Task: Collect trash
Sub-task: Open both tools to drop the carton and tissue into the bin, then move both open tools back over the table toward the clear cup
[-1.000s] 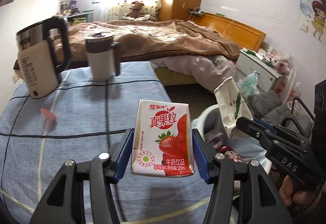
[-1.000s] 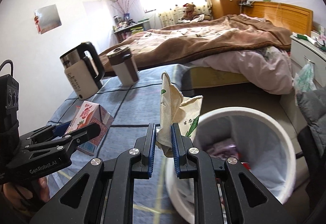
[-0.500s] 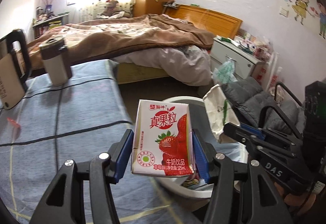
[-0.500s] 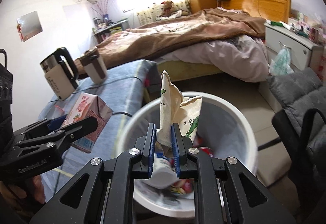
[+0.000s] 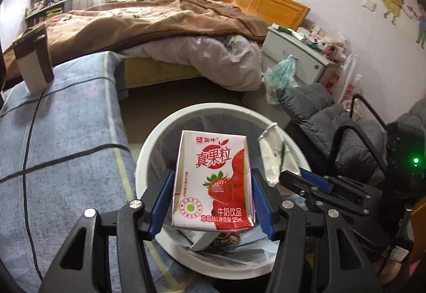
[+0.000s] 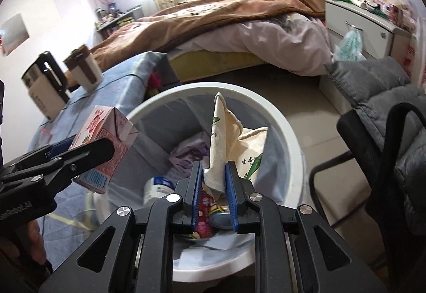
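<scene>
The unmade bed point(image 5: 165, 26) lies beyond the white trash bin point(image 6: 290, 149), the blue-covered worktop point(image 5: 61, 133) beside it. Over the bin, the left claw point(image 5: 213, 197) is clenched on an upright strawberry milk carton point(image 5: 213, 175); the right claw point(image 6: 214, 189) pinches a crumpled paper bag point(image 6: 226, 143). Only the right wrist view shows the bin's litter and a kettle point(image 6: 42, 88).

The left tool point(image 5: 213, 195) is held level, its blue-padded fingers point(image 5: 160, 198) pressed flat against both sides of an upright milk carton point(image 5: 213, 181). The right tool point(image 6: 214, 193) sits just beside it, to its right, tipped downward, its fingers point(image 6: 195, 193) drawn close and pinching a crumpled white wrapper point(image 6: 226, 149) that sticks up between them. Part of the hand point(image 6: 33, 242) gripping the left tool's handle shows at the lower left of the right wrist view.
</scene>
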Tool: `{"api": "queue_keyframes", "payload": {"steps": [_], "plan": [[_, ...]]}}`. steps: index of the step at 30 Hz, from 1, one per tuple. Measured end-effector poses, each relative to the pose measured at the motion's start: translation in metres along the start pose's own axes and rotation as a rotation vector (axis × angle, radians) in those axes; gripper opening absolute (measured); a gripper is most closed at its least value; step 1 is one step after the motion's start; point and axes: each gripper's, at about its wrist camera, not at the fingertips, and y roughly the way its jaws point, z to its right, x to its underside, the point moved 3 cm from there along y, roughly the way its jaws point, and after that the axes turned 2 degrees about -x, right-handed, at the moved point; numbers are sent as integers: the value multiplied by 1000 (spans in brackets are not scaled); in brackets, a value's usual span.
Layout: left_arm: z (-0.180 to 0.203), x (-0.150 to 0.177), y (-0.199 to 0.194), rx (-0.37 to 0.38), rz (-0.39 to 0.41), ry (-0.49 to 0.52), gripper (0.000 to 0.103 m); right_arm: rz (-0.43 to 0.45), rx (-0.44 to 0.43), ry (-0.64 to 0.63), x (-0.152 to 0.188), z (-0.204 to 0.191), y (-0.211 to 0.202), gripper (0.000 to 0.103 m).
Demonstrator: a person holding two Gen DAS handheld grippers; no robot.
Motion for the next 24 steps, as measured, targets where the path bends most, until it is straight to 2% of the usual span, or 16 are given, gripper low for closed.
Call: {"api": "queue_keyframes", "payload": {"steps": [3, 6, 8, 10, 12, 18, 24], "plan": [[-4, 3, 4, 9, -17, -21, 59, -10, -9, 6, 1, 1, 3, 19], [-5, 5, 3, -14, -12, -8, 64, -16, 8, -1, 2, 1, 5, 21], [-6, 4, 1, 6, -9, -13, 64, -10, 8, 3, 2, 1, 3, 22], [-8, 4, -2, 0, -2, -13, 64, -5, -9, 8, 1, 0, 2, 29], [-10, 4, -7, -5, 9, -12, 65, 0, -4, 8, 1, -2, 0, 33], [-28, 4, -29, -27, 51, -22, 66, 34, -39, -6, -3, -19, -10, 33], [-60, 8, -58, -94, 121, -48, 67, 83, -95, -39, -7, -50, -18, 33]]}}
